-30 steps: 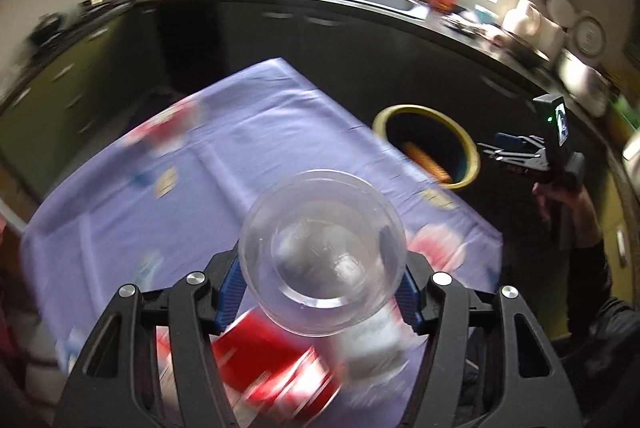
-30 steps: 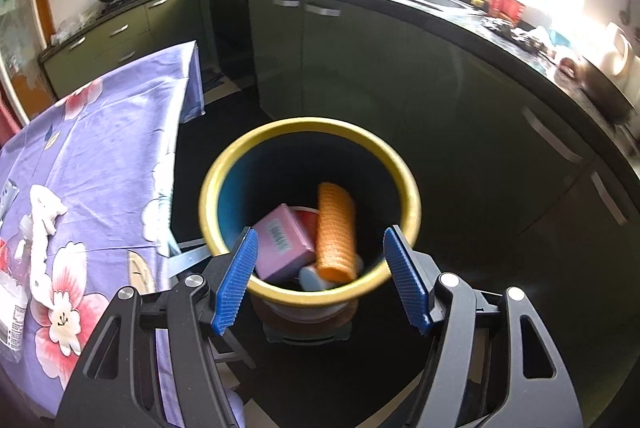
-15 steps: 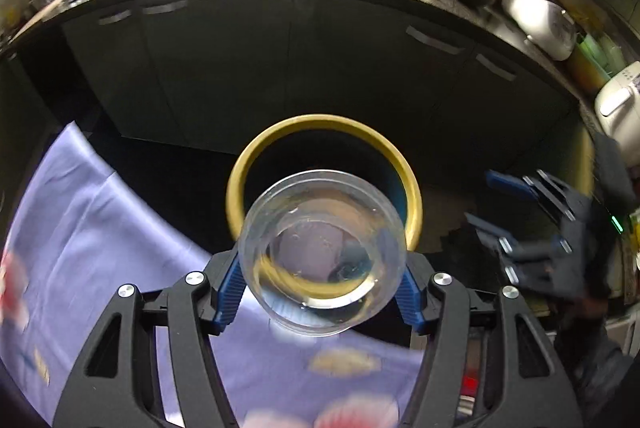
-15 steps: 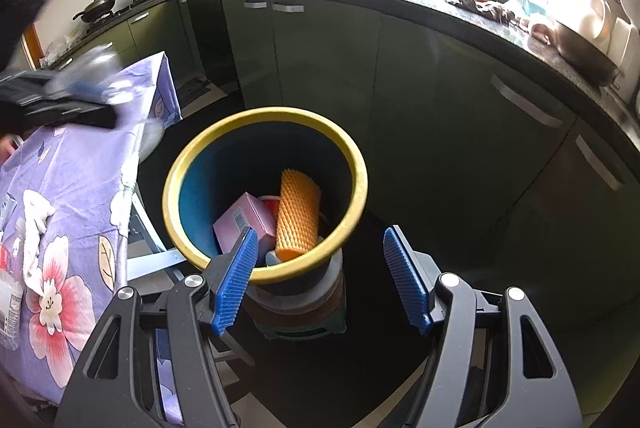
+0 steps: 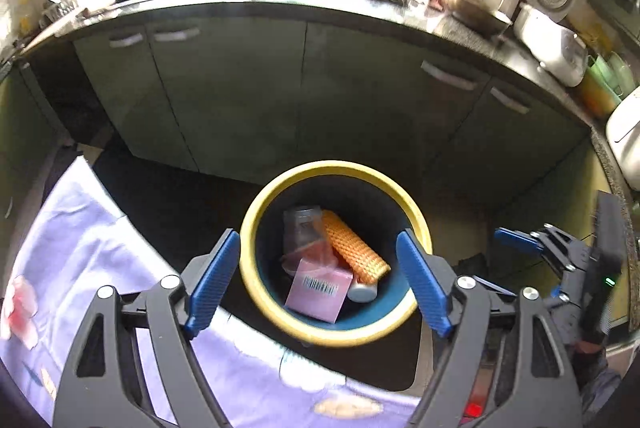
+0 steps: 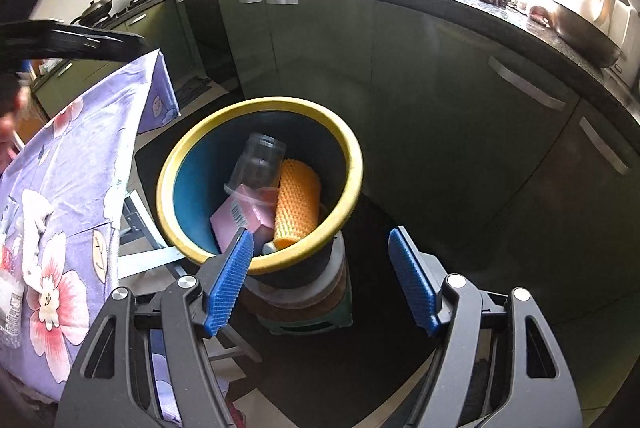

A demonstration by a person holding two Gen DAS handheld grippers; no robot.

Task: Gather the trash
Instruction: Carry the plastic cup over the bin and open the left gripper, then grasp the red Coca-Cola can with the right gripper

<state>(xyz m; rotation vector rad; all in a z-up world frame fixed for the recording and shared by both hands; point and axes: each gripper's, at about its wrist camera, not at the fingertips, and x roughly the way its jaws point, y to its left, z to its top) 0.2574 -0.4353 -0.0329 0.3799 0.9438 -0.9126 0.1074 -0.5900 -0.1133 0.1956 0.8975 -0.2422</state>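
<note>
We hold the left gripper (image 5: 318,286) above the trash bin (image 5: 256,260) with its jaws wide and nothing between them; half a second ago the same jaws were clamped on a clear plastic cup (image 6: 258,164) over the yellow rim. That cup now lies inside the bin, tilted, base up, resting on the other refuse, so we judge this item as deposited and the release step complete. The right gripper (image 6: 320,280) is likewise spread wide and empty, positioned beside and slightly below the bin rim, touching nothing. Bin contents: the clear plastic cup, a pink carton (image 5: 318,290) with a barcode, an orange textured roll (image 5: 354,248) leaning against the inner wall, and a small white cylinder (image 5: 362,292) partly hidden under the roll. The bin stands on a low stool (image 6: 304,304) on the floor, just beside the desk covered with a purple floral tablecloth (image 6: 68,188). At the left edge of the cloth, a clear packet (image 6: 10,302) is partly visible; we judge that further trash remains there for collection
</note>
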